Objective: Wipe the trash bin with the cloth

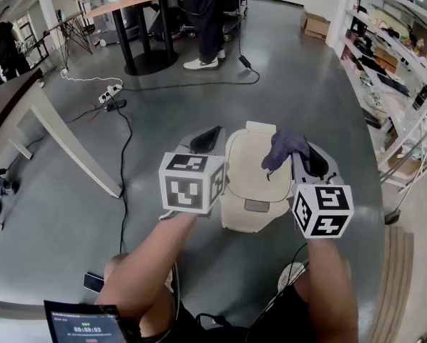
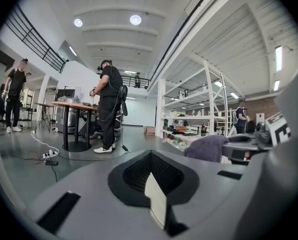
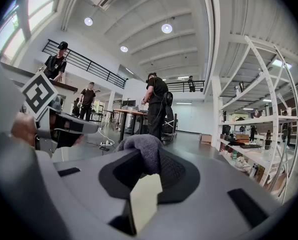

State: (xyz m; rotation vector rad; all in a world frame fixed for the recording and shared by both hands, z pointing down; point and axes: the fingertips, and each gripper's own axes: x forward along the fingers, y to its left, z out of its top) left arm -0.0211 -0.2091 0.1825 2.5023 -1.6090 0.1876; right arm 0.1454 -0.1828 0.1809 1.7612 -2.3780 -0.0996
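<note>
At centre frame stands the cream plastic lidded trash bin (image 1: 250, 181); the right gripper (image 1: 299, 156) pinches a purple-grey cloth (image 1: 285, 145) over its top, while the left gripper (image 1: 204, 141) is closed and empty. Wiping seems about to begin: lower the cloth onto the bin, then sweep.

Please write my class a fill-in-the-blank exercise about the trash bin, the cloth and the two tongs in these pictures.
The trash bin stands on the ___. In the head view it lies ___ the left tongs and the right tongs. The cloth is pinched in the ___ tongs.
Missing words: floor; between; right.
</note>
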